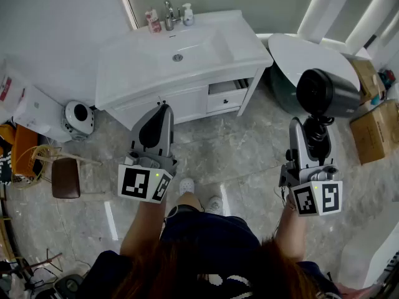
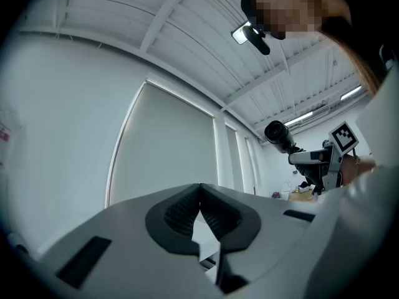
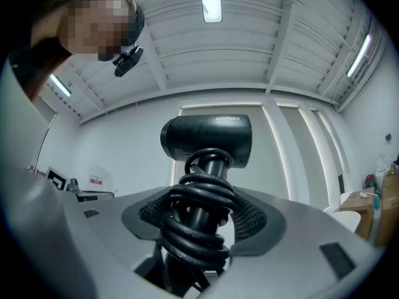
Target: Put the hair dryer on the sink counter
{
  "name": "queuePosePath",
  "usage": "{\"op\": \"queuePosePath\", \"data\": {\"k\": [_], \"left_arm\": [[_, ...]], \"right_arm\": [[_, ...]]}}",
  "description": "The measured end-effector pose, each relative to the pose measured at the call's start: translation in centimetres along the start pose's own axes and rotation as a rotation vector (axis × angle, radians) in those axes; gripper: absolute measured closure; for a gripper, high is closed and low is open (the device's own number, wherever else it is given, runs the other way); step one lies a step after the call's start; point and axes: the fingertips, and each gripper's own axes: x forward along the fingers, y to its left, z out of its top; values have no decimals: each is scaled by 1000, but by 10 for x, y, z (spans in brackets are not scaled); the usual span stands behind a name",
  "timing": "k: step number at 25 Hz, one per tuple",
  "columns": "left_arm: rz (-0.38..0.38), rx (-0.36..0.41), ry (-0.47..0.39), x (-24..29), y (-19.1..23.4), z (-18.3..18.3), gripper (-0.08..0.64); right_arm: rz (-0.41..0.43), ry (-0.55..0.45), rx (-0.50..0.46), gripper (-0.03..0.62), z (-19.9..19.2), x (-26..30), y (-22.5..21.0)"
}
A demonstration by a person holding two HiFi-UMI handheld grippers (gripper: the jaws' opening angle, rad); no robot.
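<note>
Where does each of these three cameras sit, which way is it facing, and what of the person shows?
Head view: on the person's head, facing steeply down at the floor and sink counter; hair, both forearms and shoes show.
Left gripper view: on the left hand-held gripper, facing slightly up along its shut, empty jaws at wall and ceiling; head at top.
Right gripper view: on the right hand-held gripper, facing up along jaws clamped on the hair dryer; head top left.
Shared: the hair dryer shows in all three.
</note>
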Motion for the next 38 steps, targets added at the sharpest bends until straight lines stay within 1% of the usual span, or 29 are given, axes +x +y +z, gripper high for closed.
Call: {"op": "queuePosePath", "data": {"k": [5,9,12,14,18,23,27,31,38], "left_arm": [[-19,16,10,-13,-24,8,541],[-26,22,2,-20,-34,15,541],[-29,18,0,-25,-40,15,541],[-27,18,1,-29,-41,16,541],[-10,19,6,-35,-39,16,541],[0,22,16,-34,-34,10,541],[-6,13,18,-16,-29,4,541],[-18,1,14,14,-18,-6,541],[-26,-21,10,82,22,-25,541]], "right_arm": [[-13,-3,-7,299,8,-21,-4],[-1,1,-12,299,12,-29,-1],[13,-1,18,298,15,-35,2],[23,-9,43,298,18,-37,2],[27,-3,31,298,18,-39,2],[36,3,51,298,10,-34,3],[34,15,52,298,4,-19,-3],[28,21,58,298,-5,6,-12],[27,24,41,298,-20,79,-25]]}}
